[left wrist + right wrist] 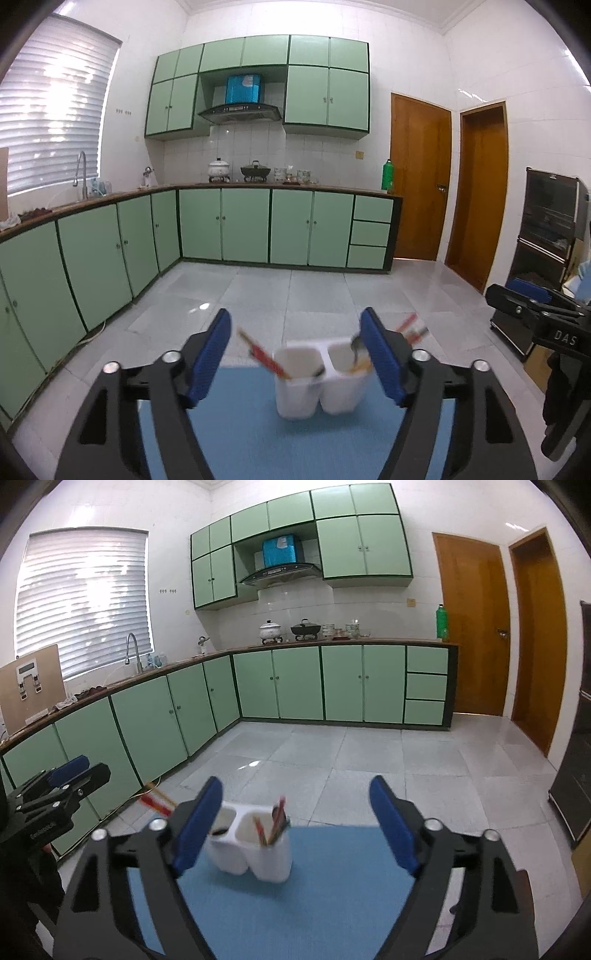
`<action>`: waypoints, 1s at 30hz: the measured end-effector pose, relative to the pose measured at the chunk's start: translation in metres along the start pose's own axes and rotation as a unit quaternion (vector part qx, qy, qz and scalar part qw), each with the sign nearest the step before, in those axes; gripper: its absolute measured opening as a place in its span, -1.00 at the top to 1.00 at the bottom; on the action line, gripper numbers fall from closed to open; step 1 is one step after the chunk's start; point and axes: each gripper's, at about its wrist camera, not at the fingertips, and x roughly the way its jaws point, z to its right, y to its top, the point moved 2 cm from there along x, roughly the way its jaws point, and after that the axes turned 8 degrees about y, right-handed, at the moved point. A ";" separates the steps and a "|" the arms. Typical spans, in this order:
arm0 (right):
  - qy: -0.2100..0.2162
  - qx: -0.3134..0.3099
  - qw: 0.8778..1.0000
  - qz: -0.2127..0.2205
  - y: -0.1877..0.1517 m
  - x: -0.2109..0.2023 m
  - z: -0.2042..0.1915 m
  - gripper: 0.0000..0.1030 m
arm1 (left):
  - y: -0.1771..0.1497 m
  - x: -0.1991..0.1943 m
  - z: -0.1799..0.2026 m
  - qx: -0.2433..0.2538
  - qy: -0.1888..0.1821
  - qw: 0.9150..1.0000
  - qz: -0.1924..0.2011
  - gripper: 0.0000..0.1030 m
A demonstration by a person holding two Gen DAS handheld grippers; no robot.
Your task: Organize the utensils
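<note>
A white two-compartment utensil holder [317, 376] stands on a blue mat [251, 428]. Red chopsticks [264, 356] lean out of its left cup and a spoon [356, 345] and more chopsticks sit in the right cup. My left gripper [297, 354] is open and empty, hovering just in front of the holder. In the right wrist view the holder [251, 849] sits left of centre on the mat [314, 893], with chopsticks [275, 823] in its right cup. My right gripper [295, 827] is open and empty above the mat.
The mat lies on a table over a grey tiled floor [295, 291]. Green cabinets [243, 225] line the left and far walls. A dark rack [550, 236] stands at the right. The other gripper shows at the frame edge in each view: at the right [532, 306] and at the left [62, 779].
</note>
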 end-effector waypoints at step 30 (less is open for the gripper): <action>0.040 -0.011 0.999 -0.023 -0.090 -0.138 -0.086 -0.89 | -0.081 -0.159 0.013 0.007 0.013 0.999 -0.030 -0.88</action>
